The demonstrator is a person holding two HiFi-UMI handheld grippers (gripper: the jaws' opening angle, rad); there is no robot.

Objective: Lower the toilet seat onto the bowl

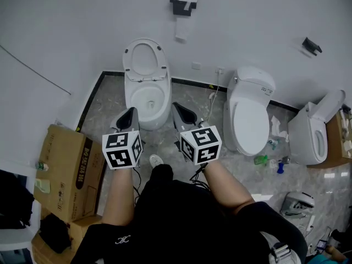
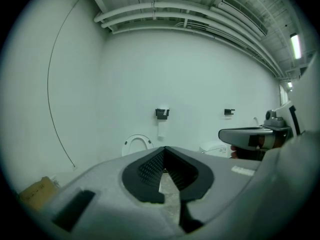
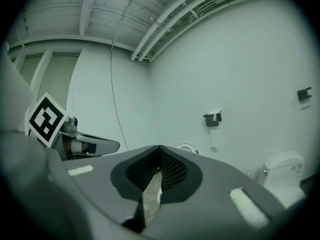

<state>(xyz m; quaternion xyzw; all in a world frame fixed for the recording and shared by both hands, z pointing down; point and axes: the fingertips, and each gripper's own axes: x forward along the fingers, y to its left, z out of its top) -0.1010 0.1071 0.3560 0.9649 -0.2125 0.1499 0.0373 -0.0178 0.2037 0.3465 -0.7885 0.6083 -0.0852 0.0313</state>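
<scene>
Nothing done yet, judging by the scene. At the far middle of the floor: a white ceramic toilet bowl (image 1: 147,100), open, with the white oval plastic toilet seat (image 1: 144,59) tipped up behind it and leaning back toward the far wall. On the near side of the bowl, held out side by side above the grey marbled floor (image 1: 104,109), one at each side of its front: the grey left tongs (image 1: 127,120) and the grey right tongs (image 1: 184,116). Both pinched fully together at the tips, gripping nothing, with only floor showing through the slit lower down. No contact with seat or bowl. Off to the right, a white toilet with its lid shut (image 1: 250,117) and another white toilet (image 1: 311,133), seemingly no part of the job. To the left, a brown cardboard box (image 1: 69,166). Left to do, probably everything: reach the raised seat's upper rim, tip it forward, ease it down flat onto the bowl.
</scene>
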